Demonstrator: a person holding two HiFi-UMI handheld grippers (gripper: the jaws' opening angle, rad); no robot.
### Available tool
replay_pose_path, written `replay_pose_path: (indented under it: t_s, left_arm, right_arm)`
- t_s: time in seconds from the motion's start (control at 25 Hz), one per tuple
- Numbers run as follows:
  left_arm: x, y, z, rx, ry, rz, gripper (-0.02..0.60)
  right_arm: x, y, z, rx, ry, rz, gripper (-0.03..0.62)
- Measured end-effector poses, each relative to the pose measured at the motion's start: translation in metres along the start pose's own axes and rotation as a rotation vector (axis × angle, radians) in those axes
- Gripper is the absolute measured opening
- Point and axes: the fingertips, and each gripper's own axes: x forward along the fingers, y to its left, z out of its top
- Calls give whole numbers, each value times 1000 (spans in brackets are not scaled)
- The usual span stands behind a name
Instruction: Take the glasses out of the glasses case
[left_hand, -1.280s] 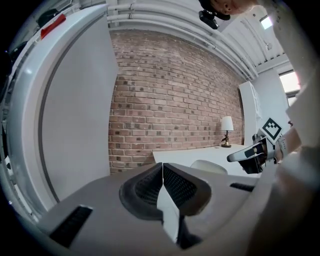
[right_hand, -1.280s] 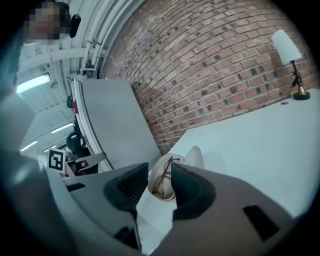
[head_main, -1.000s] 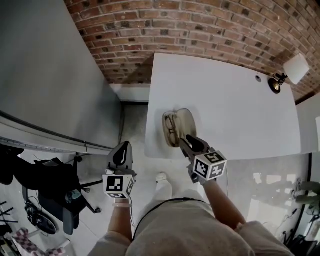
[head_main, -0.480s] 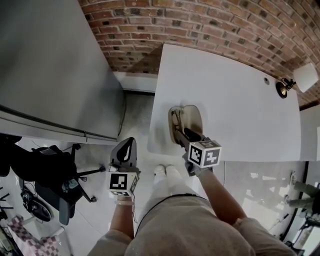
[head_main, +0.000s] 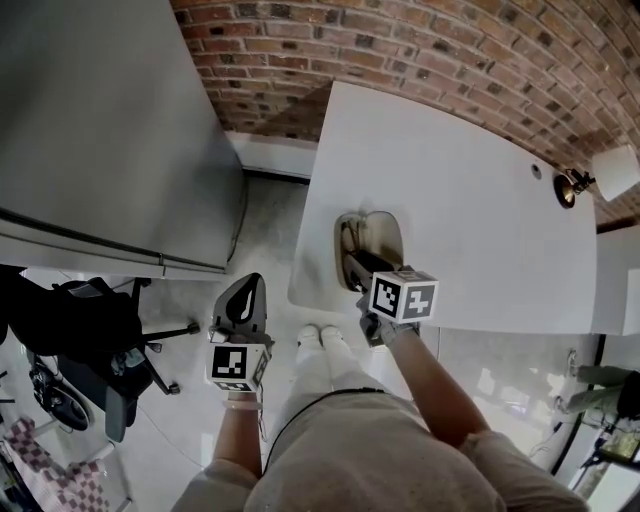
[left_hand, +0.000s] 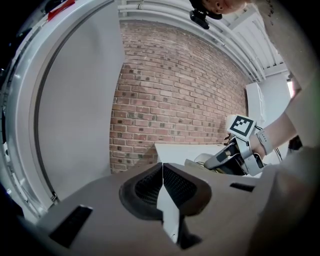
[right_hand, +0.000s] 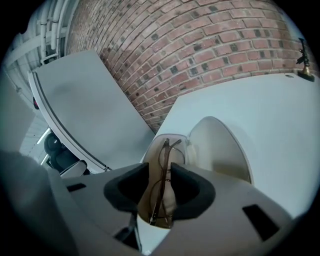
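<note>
A beige glasses case (head_main: 380, 234) lies open near the front left corner of the white table (head_main: 470, 210). Its lid (right_hand: 220, 145) is folded back to the right. Folded thin-framed glasses (right_hand: 169, 150) rest in the left half of the case. My right gripper (right_hand: 160, 187) is open and reaches over the near end of the case, its fingers on either side of the glasses. In the head view the right gripper (head_main: 358, 265) covers the near part of the case. My left gripper (head_main: 243, 300) is shut and empty, held off the table's left side above the floor.
A brick wall (head_main: 420, 50) runs behind the table. A small desk lamp (head_main: 573, 186) stands at the table's far right corner. A large grey panel (head_main: 100, 130) stands to the left, with an office chair (head_main: 100, 335) below it. The table's front edge (head_main: 330, 305) is just under the right gripper.
My right gripper has moved forward over the open case until its fingers flank the glasses. The left gripper has stayed beside the table, shut.
</note>
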Motion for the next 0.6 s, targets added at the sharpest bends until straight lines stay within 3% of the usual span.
replay_pose_path:
  t_s: [0.44, 0.6]
  left_arm:
    - [1, 4, -5, -13, 5, 9, 6]
    - [-2, 7, -11, -23, 14, 16, 6]
  right_arm:
    - [13, -5, -2, 91, 36, -6, 106]
    - [14, -10, -5, 104, 43, -22, 54]
